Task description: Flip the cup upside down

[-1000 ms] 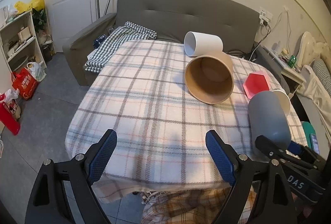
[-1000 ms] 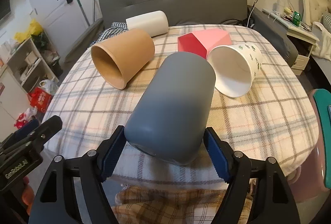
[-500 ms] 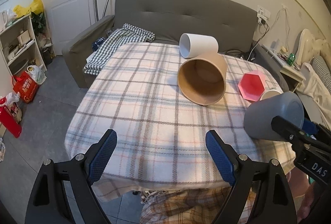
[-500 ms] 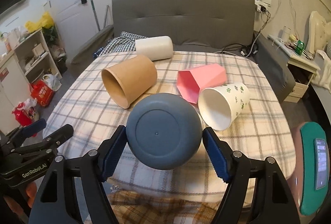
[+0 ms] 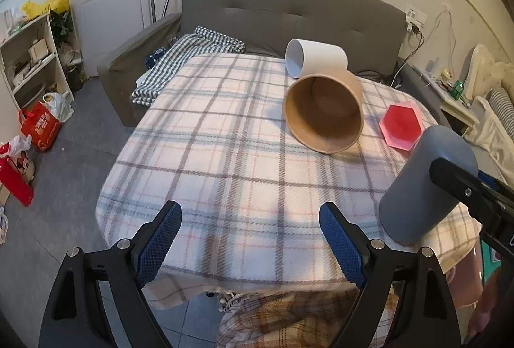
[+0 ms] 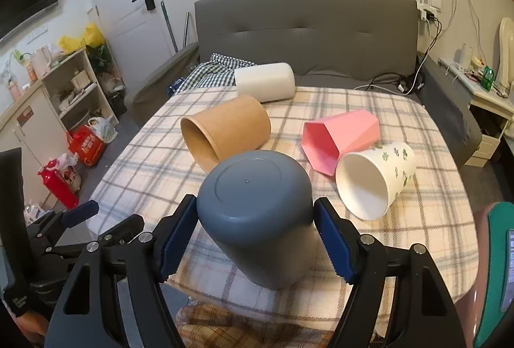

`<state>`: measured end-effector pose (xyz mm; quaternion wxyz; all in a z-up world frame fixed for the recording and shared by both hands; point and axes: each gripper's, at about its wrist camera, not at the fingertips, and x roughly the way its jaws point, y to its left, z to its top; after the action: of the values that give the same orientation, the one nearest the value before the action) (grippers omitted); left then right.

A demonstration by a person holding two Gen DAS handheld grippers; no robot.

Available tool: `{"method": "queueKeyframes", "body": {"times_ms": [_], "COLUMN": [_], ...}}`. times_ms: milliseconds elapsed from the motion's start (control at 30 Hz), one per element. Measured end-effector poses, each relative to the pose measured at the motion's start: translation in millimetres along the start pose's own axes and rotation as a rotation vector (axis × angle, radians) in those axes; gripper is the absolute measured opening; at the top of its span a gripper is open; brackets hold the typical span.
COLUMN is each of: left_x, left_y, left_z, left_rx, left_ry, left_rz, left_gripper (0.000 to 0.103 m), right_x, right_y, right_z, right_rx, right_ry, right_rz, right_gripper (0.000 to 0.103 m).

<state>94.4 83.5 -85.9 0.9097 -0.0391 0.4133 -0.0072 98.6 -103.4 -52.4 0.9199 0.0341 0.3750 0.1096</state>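
My right gripper (image 6: 257,242) is shut on a grey-blue cup (image 6: 257,203), base up and mouth down, tilted, its rim at the plaid tablecloth (image 6: 427,219) near the front edge. The same cup shows at the right in the left wrist view (image 5: 420,187), with the right gripper's arm across it. My left gripper (image 5: 250,239) is open and empty, low over the table's front edge.
Lying on their sides on the table are a brown paper cup (image 6: 225,133), a white cup (image 6: 266,81), a pink hexagonal cup (image 6: 340,136) and a white patterned cup (image 6: 376,178). A grey sofa (image 6: 305,27) stands behind. A shelf (image 5: 29,59) and bags stand at the left.
The right gripper has turned the grey-blue cup from lying on its side to base up, mouth down toward the cloth. The left gripper has stayed open in place.
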Motion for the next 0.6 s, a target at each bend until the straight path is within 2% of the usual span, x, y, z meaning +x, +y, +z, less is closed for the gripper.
{"method": "queueKeyframes", "body": {"times_ms": [300, 600], "left_x": [-2.3, -14.8], "left_y": [-8.0, -18.8], "left_z": [-0.6, 0.0], "left_rx": [0.016, 0.044], "left_ry": [0.003, -0.010], "left_rz": [0.001, 0.010], "left_gripper": [0.090, 0.090], "right_x": [-9.1, -9.6], "right_y": [-13.5, -14.9], "right_z": [-13.2, -9.7], "right_rx": [-0.020, -0.025], "right_ry": [0.005, 0.000], "right_rz": [0.041, 0.032], "right_gripper": [0.073, 0.073]}}
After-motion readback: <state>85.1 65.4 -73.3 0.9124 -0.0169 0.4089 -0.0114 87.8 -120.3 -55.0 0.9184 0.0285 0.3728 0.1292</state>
